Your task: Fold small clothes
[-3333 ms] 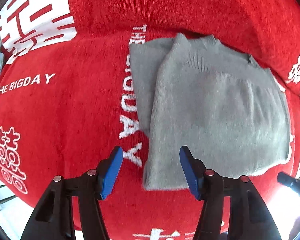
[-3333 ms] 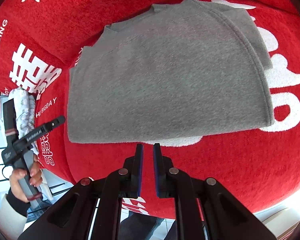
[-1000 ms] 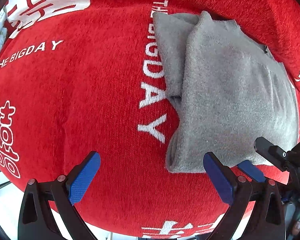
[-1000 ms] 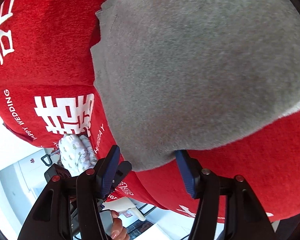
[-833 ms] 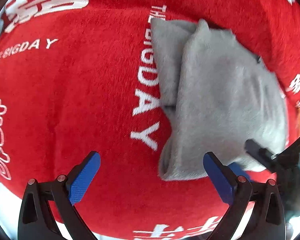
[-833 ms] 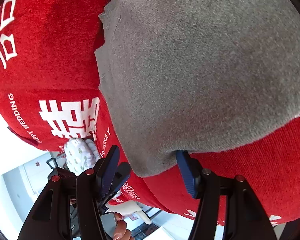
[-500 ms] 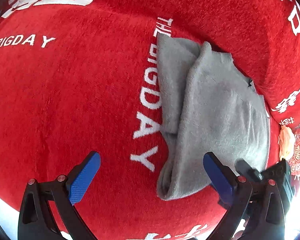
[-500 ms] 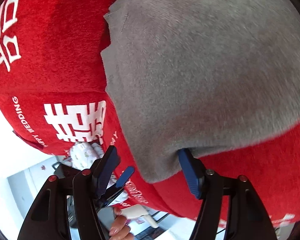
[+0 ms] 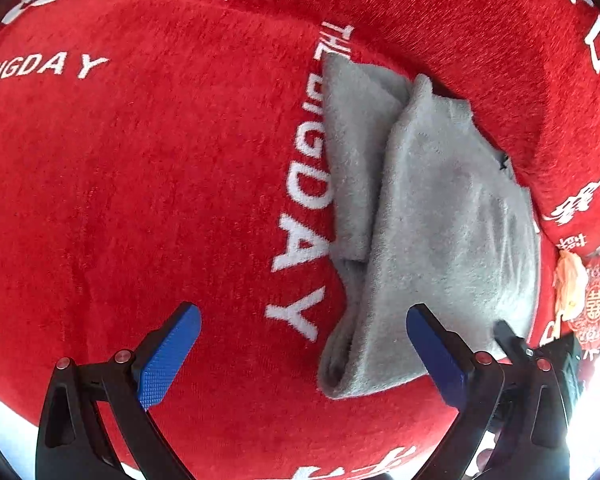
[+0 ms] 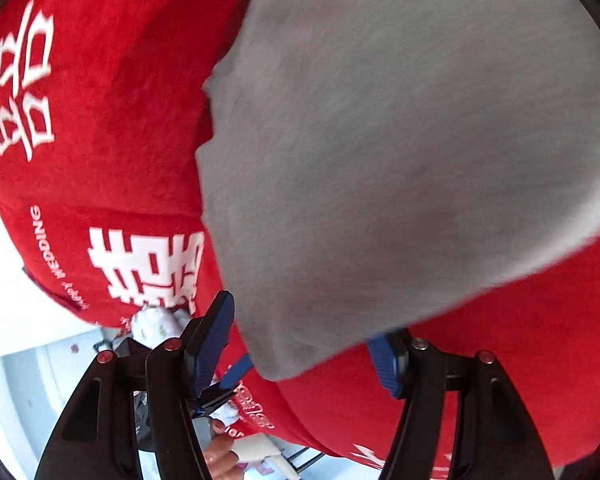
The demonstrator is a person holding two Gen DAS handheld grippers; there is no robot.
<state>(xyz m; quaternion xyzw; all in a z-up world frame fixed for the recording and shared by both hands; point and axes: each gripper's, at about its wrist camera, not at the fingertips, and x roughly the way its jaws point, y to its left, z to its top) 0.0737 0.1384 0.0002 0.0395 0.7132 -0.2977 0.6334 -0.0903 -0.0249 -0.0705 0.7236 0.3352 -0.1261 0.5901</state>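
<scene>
A folded grey sweater [image 9: 440, 220] lies on a red cloth [image 9: 140, 160] with white lettering. My left gripper [image 9: 300, 344] is wide open, its right finger beside the sweater's near corner. In the right wrist view the sweater [image 10: 400, 140] fills most of the frame. My right gripper [image 10: 304, 340] is open with the sweater's near corner between its fingers; whether the pads touch the fabric I cannot tell. The right gripper's black tip [image 9: 512, 340] shows at the sweater's right corner in the left wrist view.
The red cloth's front edge runs just below both grippers. A white floral bundle [image 10: 156, 324] lies at the cloth's left edge. A red pouch and an orange item [image 9: 588, 304] sit at the far right. The left gripper's handle and hand [image 10: 220, 440] show below.
Both grippers opened since the earliest frames. The right gripper has closed in on the sweater's near corner and slid under its edge. The left gripper has shifted slightly relative to the sweater.
</scene>
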